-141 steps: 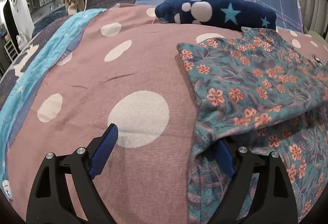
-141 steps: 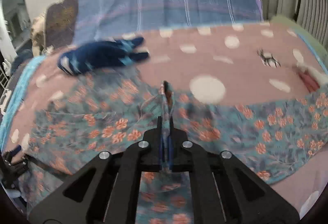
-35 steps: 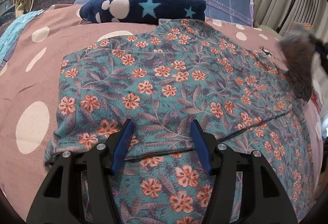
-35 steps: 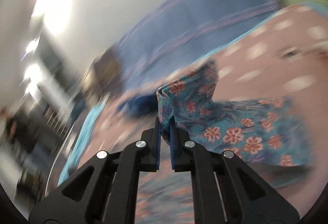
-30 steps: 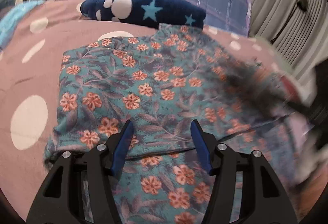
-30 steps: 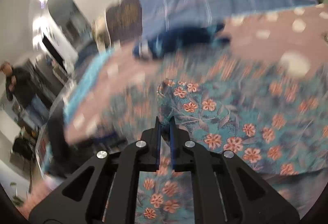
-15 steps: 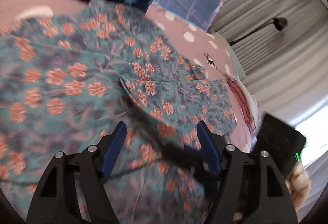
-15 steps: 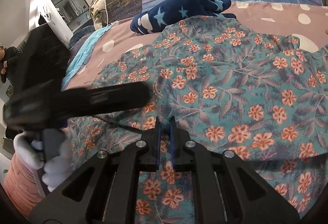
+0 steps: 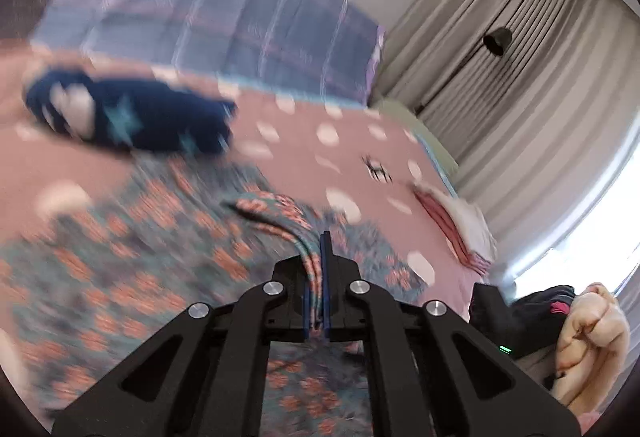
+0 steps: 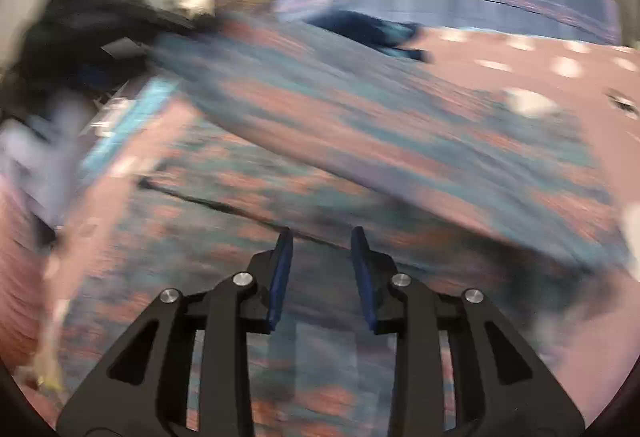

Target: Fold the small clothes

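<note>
A teal garment with orange flowers (image 9: 168,277) lies spread on the pink dotted bedspread (image 9: 320,133). My left gripper (image 9: 318,257) is shut on a bunched fold of this garment and holds it lifted. In the right wrist view the garment (image 10: 360,141) is blurred and part of it hangs raised across the frame. My right gripper (image 10: 322,253) is open and empty, just above the flat part of the garment.
A folded navy star-patterned item (image 9: 124,117) lies at the back of the bed, in front of a blue plaid pillow (image 9: 208,25). A pink and white item (image 9: 456,225) lies at the right bed edge. Grey curtains (image 9: 520,85) hang at the right. The other gripper's black body (image 10: 80,21) is at far left.
My left gripper has shut on a fold of the floral garment and lifted it. My right gripper has opened and let go of the garment. Both views are now blurred by motion.
</note>
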The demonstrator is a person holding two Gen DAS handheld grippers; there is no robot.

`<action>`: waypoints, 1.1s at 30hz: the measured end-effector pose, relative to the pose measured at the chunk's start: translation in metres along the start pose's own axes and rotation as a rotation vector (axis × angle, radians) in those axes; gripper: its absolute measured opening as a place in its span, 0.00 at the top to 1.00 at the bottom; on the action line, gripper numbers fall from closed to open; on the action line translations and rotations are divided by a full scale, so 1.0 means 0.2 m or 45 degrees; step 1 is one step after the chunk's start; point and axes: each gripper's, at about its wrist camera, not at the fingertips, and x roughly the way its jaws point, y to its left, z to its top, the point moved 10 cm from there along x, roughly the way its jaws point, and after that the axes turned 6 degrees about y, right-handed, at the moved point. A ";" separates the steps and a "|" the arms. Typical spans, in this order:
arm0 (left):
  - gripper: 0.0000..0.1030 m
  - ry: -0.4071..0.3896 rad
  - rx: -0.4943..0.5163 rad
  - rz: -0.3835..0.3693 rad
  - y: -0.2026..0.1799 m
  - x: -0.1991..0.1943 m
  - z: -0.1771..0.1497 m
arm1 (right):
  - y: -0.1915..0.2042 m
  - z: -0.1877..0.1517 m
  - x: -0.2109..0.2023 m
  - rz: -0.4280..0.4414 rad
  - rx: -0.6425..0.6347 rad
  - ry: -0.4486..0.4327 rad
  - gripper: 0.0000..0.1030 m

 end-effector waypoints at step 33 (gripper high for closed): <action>0.59 0.179 0.081 0.707 0.76 0.05 -0.55 | -0.60 0.37 -0.11 0.049 0.449 -0.045 0.61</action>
